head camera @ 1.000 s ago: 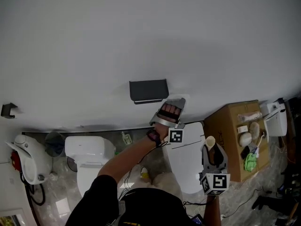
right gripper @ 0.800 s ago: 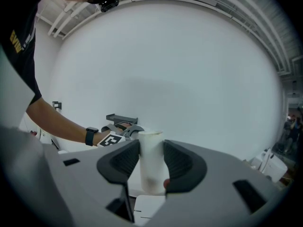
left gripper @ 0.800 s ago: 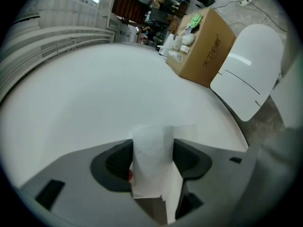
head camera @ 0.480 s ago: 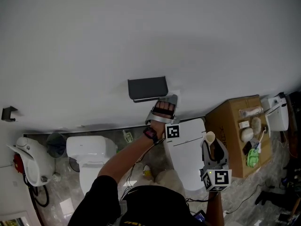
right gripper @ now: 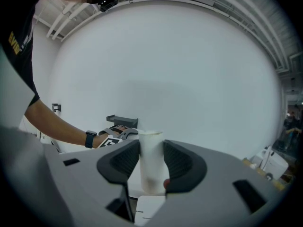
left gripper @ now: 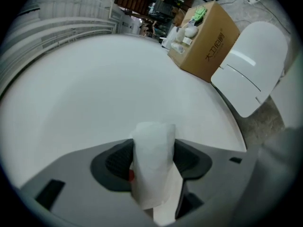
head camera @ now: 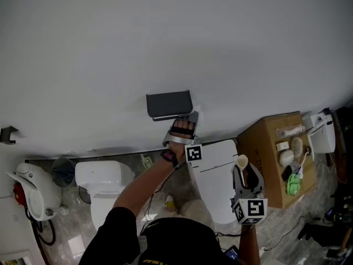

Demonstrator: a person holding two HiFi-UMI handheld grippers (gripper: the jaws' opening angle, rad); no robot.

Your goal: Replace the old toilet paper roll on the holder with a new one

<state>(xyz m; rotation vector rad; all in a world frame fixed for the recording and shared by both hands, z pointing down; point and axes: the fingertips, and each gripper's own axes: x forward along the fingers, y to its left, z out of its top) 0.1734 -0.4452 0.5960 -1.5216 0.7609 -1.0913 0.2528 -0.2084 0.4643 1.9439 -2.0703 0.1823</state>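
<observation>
White wall ahead: my left gripper (head camera: 186, 121) clasped the new roll (left gripper: 152, 167) just below the holder (head camera: 169, 105), my right gripper (head camera: 246, 176) pinched the old tube (right gripper: 151, 161). Mounting seemingly remained undone.

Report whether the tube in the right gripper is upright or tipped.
Upright: the tube stands on end, clamped by the right gripper, its rim on top.

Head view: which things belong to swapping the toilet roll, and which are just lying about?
Part of the job: dark wall holder; white paper roll, held in the left gripper; pale tube, held in the right gripper.

Just lying about: cardboard box with odds and ends on top; white toilet.
</observation>
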